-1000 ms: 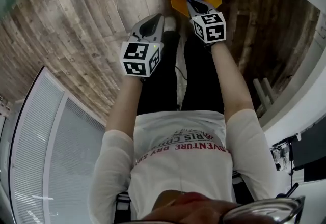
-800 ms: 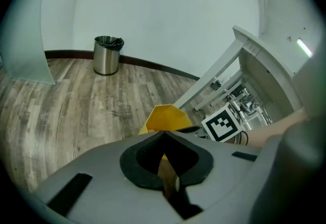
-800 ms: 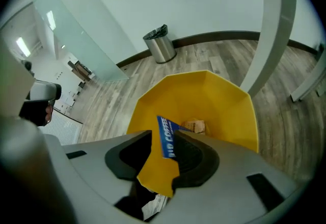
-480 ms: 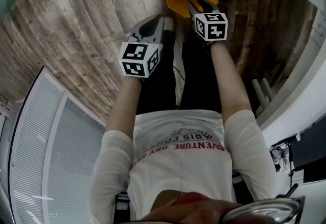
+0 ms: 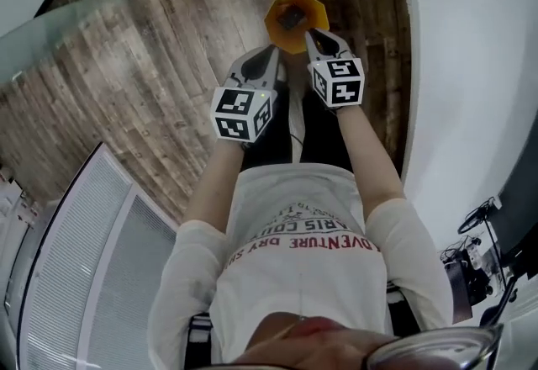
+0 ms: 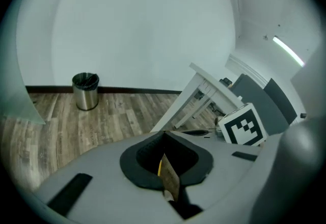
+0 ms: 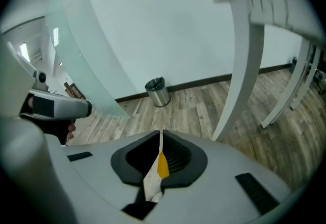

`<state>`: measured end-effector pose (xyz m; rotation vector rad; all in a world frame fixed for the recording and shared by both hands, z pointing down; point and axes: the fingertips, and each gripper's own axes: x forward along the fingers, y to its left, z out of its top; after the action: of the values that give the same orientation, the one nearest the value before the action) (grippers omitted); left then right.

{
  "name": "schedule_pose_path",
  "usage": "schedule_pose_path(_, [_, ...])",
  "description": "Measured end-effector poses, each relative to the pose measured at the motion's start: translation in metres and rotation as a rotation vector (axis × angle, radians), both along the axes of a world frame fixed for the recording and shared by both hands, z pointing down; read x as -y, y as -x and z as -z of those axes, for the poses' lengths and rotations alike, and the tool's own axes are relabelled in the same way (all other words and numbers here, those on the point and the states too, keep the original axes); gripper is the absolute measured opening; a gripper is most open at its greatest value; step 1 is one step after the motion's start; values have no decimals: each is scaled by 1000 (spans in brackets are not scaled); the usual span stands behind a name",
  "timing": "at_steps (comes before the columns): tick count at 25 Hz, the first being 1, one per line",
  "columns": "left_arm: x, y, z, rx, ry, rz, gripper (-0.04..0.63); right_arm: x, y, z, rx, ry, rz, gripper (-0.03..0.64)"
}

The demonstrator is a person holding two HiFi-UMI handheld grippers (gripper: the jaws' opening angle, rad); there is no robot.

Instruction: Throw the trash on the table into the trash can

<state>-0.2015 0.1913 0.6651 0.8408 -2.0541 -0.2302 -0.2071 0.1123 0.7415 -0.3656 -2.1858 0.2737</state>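
Brown wood floor (image 5: 168, 66) lies under the person's feet, and a white table (image 5: 471, 66) stands on the right. An orange trash can (image 5: 282, 39) sits on the floor, with a dark bit of trash (image 5: 291, 18) inside it. The right gripper (image 5: 322, 42) (image 7: 161, 132) is at the can's near edge, apart from the trash. Its jaws are closing, almost together, with nothing between them. The left gripper (image 5: 267, 55) (image 6: 164, 136) is close beside it, jaws together and holding nothing.
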Motion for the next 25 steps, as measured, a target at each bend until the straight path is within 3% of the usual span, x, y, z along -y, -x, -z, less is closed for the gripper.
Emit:
schedule_pose_path(5, [44,-5,101,48,-50,-104,23,42,-5,137,149,-22,-107,34])
schedule_pose_path(8, [85,-2,157,116,-104,-242,23,84,-6,214,276,-61,-231,32])
schedule_pose_path(11, [134,-17,211,205,-148,-388,23,136,-34,279,369,-114,-358,32])
schedule_pose_path(18, [257,-93,298,325,-250,-608,23,261,-151,383,471,-303,-575,32])
schedule_pose_path(25, [375,-230,362,429,-411,-924,23,354,-329,433,538,-434,-943,28])
